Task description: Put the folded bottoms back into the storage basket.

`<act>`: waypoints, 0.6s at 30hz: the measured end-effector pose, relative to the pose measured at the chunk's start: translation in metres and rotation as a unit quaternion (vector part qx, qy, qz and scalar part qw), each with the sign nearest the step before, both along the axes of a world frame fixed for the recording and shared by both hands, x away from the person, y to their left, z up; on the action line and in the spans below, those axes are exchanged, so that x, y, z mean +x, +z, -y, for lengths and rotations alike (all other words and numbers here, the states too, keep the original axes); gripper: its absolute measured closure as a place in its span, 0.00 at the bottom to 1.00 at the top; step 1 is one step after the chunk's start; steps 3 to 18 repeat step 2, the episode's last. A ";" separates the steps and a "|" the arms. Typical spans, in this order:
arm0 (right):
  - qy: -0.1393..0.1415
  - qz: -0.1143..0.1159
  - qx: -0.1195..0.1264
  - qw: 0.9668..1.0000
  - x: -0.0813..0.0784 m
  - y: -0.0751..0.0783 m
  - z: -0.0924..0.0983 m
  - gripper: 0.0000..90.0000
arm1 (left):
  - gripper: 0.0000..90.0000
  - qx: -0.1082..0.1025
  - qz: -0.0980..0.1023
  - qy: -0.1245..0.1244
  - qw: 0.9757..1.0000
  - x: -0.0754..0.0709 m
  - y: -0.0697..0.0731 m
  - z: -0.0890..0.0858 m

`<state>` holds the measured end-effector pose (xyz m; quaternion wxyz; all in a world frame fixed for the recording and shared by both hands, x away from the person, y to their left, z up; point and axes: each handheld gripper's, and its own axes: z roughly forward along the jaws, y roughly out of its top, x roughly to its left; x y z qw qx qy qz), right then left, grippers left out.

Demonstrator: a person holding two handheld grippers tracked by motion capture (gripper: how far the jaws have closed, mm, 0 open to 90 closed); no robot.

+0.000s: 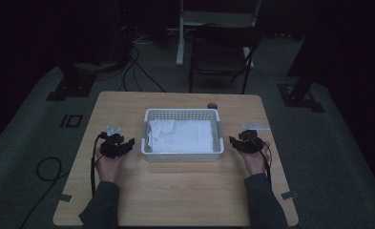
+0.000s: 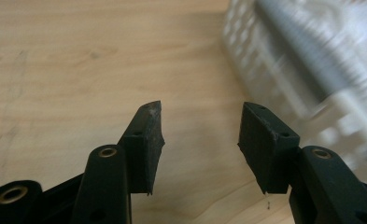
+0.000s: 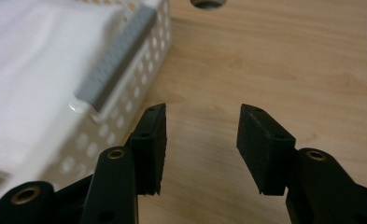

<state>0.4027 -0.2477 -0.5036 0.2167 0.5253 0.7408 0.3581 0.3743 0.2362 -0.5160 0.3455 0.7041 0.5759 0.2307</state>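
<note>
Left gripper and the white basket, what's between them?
Bare wooden table separates the left gripper from the white basket, seen in the high view.

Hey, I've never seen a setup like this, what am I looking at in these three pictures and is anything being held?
A person sits at a wooden table and holds a hand tool with two black jaws in each hand; there is no robot arm. The high view looks down from above: the left gripper sits at the left of a white basket, the right gripper at its right. White cloth lies in the basket, and a small dark round thing sits on the table behind it; I cannot tell what it is. The other two pictures come from cameras riding on the tools, each looking along its own jaws. In both, the jaws stand apart over bare wood beside the basket, so nothing is held.
</note>
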 end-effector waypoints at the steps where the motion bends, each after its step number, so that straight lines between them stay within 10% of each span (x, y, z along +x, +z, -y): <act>1: -0.001 -0.002 -0.002 1.000 0.000 -0.002 0.001 0.57 | 0.54 0.002 -0.002 0.002 1.000 0.000 -0.002 0.000; 18: -0.003 -0.003 -0.006 1.000 -0.001 -0.005 0.001 0.57 | 0.54 0.003 -0.005 0.002 1.000 -0.001 -0.005 -0.001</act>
